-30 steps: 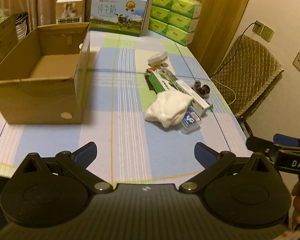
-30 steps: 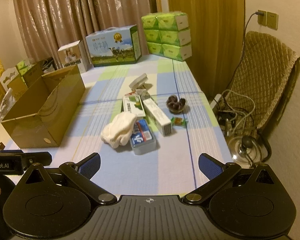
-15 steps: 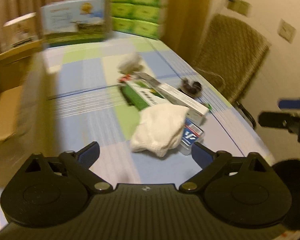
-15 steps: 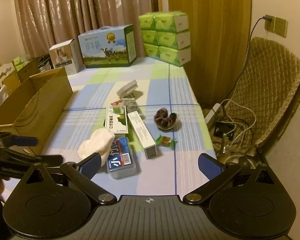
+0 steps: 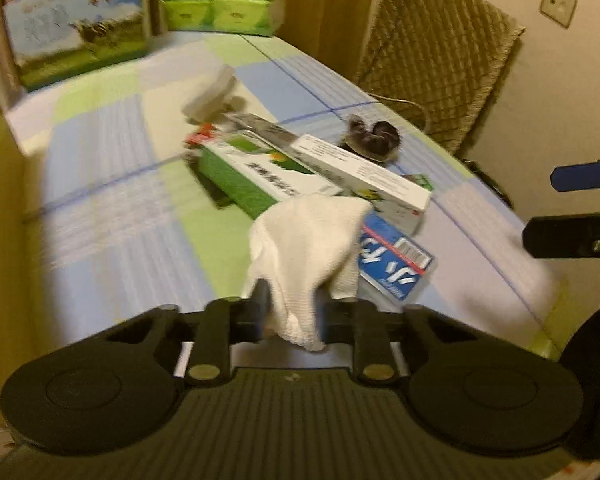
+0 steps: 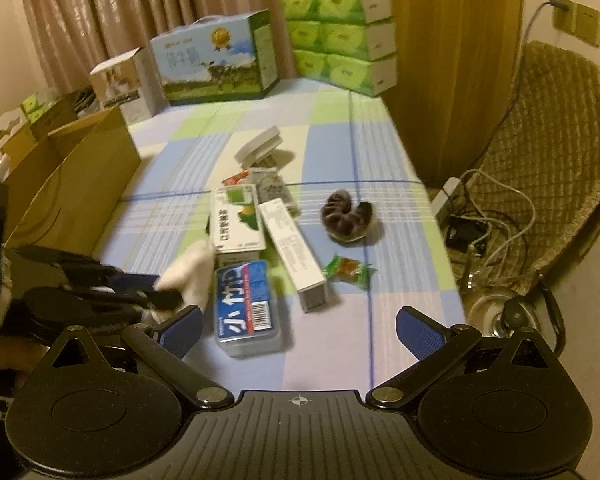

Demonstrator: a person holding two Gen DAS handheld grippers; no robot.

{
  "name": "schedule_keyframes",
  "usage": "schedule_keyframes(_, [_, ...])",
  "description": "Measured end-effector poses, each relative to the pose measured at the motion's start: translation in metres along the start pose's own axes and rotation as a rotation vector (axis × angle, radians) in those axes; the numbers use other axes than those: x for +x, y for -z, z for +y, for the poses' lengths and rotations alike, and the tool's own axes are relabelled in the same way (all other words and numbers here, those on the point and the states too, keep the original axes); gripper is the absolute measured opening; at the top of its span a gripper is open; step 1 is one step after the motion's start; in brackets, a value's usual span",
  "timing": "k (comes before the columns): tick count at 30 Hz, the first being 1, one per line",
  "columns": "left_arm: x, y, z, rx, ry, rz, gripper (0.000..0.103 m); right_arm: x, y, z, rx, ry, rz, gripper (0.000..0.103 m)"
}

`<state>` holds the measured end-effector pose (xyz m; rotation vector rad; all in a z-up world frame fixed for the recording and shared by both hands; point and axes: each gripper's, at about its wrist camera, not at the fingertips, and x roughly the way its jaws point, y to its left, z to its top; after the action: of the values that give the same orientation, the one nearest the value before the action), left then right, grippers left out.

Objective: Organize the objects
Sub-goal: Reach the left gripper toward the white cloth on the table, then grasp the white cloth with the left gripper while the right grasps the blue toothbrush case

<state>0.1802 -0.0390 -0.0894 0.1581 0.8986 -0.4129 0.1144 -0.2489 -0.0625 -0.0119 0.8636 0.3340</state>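
my left gripper pinches the white cloth by its near edge, just beside the blue-labelled clear box on the checked table. my right gripper hangs spread wide above the table's near edge, holding nothing.
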Motion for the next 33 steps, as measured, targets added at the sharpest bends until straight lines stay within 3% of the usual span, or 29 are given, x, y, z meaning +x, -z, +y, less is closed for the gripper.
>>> schedule_keyframes(2, [-0.012, 0.005, 0.0, 0.024, -0.08, 0.004, 0.01, 0.009, 0.0, 0.008, -0.014, -0.023, 0.02, 0.098])
schedule_keyframes(4, [-0.025, 0.013, 0.005, -0.007, -0.109, 0.0, 0.003, 0.019, 0.001, 0.017, -0.028, -0.045, 0.047, 0.089])
schedule_keyframes(8, [-0.037, 0.027, 0.018, -0.054, -0.15, -0.002, 0.004, 0.048, 0.006, 0.036, -0.054, -0.047, 0.099, 0.084])
schedule_keyframes(10, [-0.037, 0.032, 0.022, -0.07, -0.12, -0.018, 0.013, 0.062, 0.008, 0.042, -0.069, -0.016, 0.108, 0.084])
schedule_keyframes(11, [-0.037, 0.033, 0.024, -0.072, -0.111, -0.025, 0.028, 0.068, 0.008, 0.043, -0.068, -0.003, 0.114, 0.084])
schedule_keyframes(12, [-0.037, 0.035, 0.024, -0.069, -0.102, -0.035, 0.035, 0.073, 0.008, 0.043, -0.065, 0.006, 0.118, 0.084])
schedule_keyframes(14, [-0.035, 0.037, 0.022, -0.041, -0.107, -0.045, 0.064, 0.081, 0.009, 0.043, -0.065, 0.024, 0.126, 0.084])
schedule_keyframes(20, [-0.01, 0.04, 0.017, 0.037, -0.078, -0.01, 0.067, 0.098, 0.007, 0.039, -0.056, 0.046, 0.144, 0.08])
schedule_keyframes(21, [-0.007, 0.041, 0.018, 0.036, -0.068, -0.006, 0.065, 0.1, 0.007, 0.038, -0.053, 0.049, 0.149, 0.079])
schedule_keyframes(26, [-0.005, 0.041, 0.019, 0.017, -0.019, -0.001, 0.033, 0.108, 0.008, 0.037, -0.043, 0.046, 0.166, 0.055])
schedule_keyframes(28, [-0.009, 0.04, 0.022, -0.012, -0.016, -0.001, 0.028, 0.107, 0.009, 0.039, -0.052, 0.044, 0.162, 0.055])
schedule_keyframes(33, [-0.029, 0.041, 0.021, -0.047, -0.043, -0.024, 0.027, 0.085, 0.009, 0.044, -0.043, 0.05, 0.108, 0.054])
